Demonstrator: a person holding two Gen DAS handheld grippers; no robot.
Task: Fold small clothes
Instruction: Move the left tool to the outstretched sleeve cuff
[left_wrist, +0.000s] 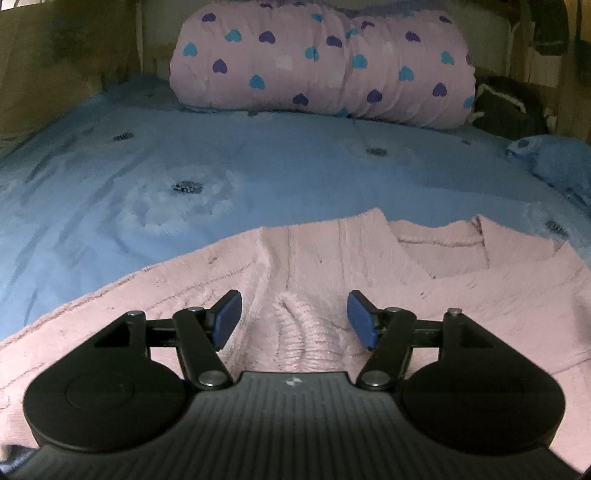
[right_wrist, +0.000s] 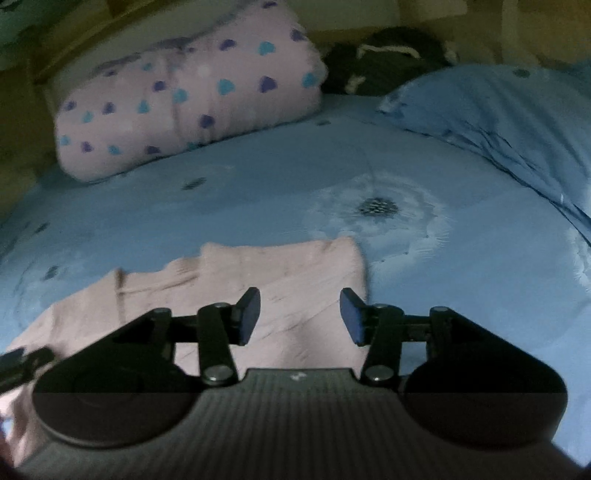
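A small pink knit sweater (left_wrist: 332, 258) lies spread on the blue bedspread (left_wrist: 221, 166), neckline toward the far right. My left gripper (left_wrist: 294, 319) is open just above it, its blue pads on either side of a ribbed cuff (left_wrist: 301, 332) that lies on the sweater. In the right wrist view the sweater (right_wrist: 288, 273) lies below my right gripper (right_wrist: 300, 316), which is open and empty over the sweater's right edge. A dark part of the other gripper (right_wrist: 22, 363) shows at the far left.
A rolled pink quilt with blue and purple hearts (left_wrist: 321, 62) lies at the head of the bed. A blue pillow (right_wrist: 498, 122) sits at the right. A dark bag with white cord (right_wrist: 388, 59) lies behind it. A wall runs along the left.
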